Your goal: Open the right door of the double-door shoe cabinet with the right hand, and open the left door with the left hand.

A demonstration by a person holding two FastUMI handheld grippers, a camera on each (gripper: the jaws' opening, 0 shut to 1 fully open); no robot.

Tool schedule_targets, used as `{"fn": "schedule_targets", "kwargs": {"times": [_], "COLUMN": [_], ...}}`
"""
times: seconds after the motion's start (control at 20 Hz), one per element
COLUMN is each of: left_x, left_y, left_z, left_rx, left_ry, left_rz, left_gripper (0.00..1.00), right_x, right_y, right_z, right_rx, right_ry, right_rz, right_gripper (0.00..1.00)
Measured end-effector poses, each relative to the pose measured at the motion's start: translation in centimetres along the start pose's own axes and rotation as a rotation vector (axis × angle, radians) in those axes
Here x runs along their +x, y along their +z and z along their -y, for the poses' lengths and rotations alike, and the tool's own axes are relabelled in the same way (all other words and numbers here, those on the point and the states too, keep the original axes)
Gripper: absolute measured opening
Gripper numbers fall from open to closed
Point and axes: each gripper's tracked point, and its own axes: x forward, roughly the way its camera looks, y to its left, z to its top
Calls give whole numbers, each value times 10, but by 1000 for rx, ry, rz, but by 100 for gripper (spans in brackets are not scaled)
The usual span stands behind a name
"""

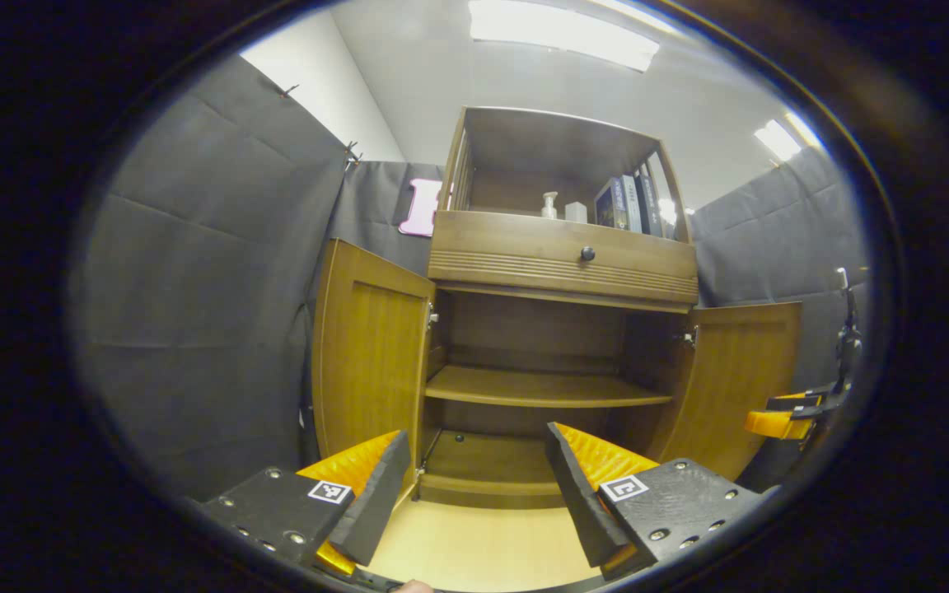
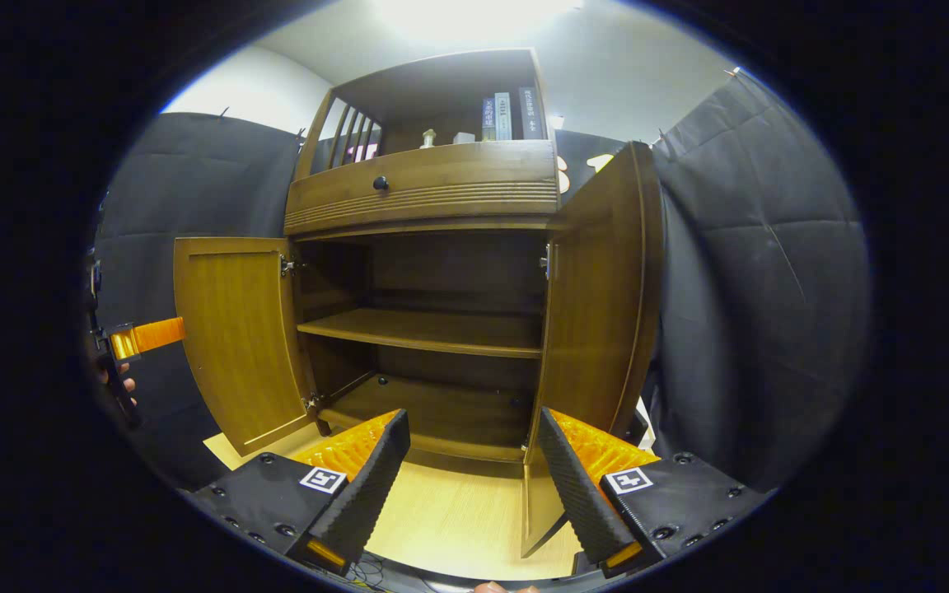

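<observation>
Straight ahead of the left claw (image 1: 474, 482) stands the shoe cabinet (image 1: 561, 259), both of its lower doors swung wide. This claw is spread, its two fingers apart with nothing between them, low above the pale wooden floor (image 1: 474, 548). The left door (image 1: 369, 350) stands just beyond its near-side finger, hinged outward and apart from it, while the right door (image 1: 738, 383) hangs open farther off past the other finger. Between the doors the inner shelf (image 1: 544, 387) and the bottom board below it lie bare. Above them runs a drawer front with a dark round knob (image 1: 587, 254), and on the open top shelf sit a small pump bottle (image 1: 549, 206), a pale box and a row of books (image 1: 631, 204). At the far edge of this view, beyond the right door, the other tool shows in part. In the right gripper view the right claw (image 2: 474, 473) is likewise spread and holds nothing, pointing at the cabinet's open interior. The right door (image 2: 602, 321) stands edge-on just beyond and above its outer finger; whether they touch cannot be told. The left door (image 2: 236, 342) is open across from the other finger, well apart from it, and past that door the left tool and the fingers of a hand (image 2: 124, 385) show at the rim.
</observation>
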Motion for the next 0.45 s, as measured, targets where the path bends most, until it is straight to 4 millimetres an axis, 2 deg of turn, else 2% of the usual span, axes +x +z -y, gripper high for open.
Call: {"fn": "schedule_targets", "kwargs": {"times": [0.2, 0.35, 0.45], "left_x": [1, -5, -2], "left_y": [0, 1, -7], "left_z": [11, 8, 6], "left_rx": [0, 14, 33], "left_ry": [30, 51, 81], "left_rz": [22, 63, 64], "left_gripper": [94, 94, 94], "right_x": [-3, -6, -6], "right_y": [-7, -8, -9], "right_z": [2, -2, -5], "right_rx": [14, 23, 9], "right_ry": [-19, -8, 1], "right_rz": [-4, 4, 10], "right_gripper": [96, 98, 98]}}
